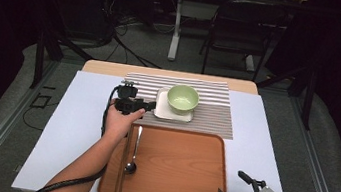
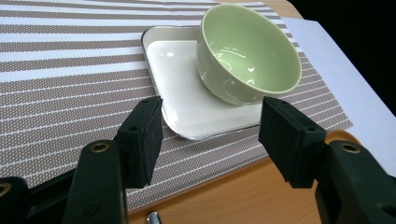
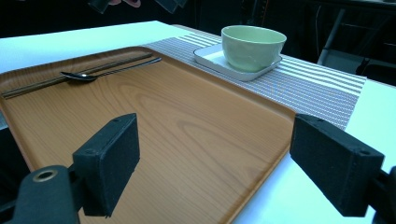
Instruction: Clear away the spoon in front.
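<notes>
Green bowl (image 1: 182, 99) sat on the white plate (image 1: 162, 111) just beyond the left gripper (image 1: 150, 106), jaws apart and empty, like the right gripper's (image 1: 235, 187).

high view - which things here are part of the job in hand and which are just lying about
In the job: left gripper, jaws open, beside the white plate; green bowl on that plate.

Lying about: spoon and chopsticks on the wooden tray; striped mat; right gripper, open by the tray corner.

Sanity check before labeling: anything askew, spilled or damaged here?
Only a small oddity: the bowl sits off-centre on the plate, pushed toward one corner. No spill or damage shows. The spoon lies straight along the tray's left side.
</notes>
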Tool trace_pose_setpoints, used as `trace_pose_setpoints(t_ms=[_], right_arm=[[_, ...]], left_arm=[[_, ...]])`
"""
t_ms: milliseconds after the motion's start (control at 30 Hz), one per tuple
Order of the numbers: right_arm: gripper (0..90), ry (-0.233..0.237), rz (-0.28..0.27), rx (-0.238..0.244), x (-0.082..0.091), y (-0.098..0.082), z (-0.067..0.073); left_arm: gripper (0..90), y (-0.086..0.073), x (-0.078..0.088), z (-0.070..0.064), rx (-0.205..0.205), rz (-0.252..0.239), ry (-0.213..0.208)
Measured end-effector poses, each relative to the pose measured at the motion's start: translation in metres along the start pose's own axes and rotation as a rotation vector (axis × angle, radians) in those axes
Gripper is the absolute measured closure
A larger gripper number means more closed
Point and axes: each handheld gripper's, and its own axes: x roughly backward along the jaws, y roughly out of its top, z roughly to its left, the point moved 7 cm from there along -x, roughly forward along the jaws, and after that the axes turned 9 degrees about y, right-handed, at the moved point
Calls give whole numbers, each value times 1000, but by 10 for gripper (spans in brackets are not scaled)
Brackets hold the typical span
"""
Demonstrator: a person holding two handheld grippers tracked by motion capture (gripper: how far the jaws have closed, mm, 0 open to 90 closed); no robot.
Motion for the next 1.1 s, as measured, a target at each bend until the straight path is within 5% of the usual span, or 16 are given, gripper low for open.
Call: trace_pose_setpoints(t_ms=[1100], right_arm=[[154,1,-4,3,0,0,0]], left_arm=[[425,34,-48,-25,50,18,48]])
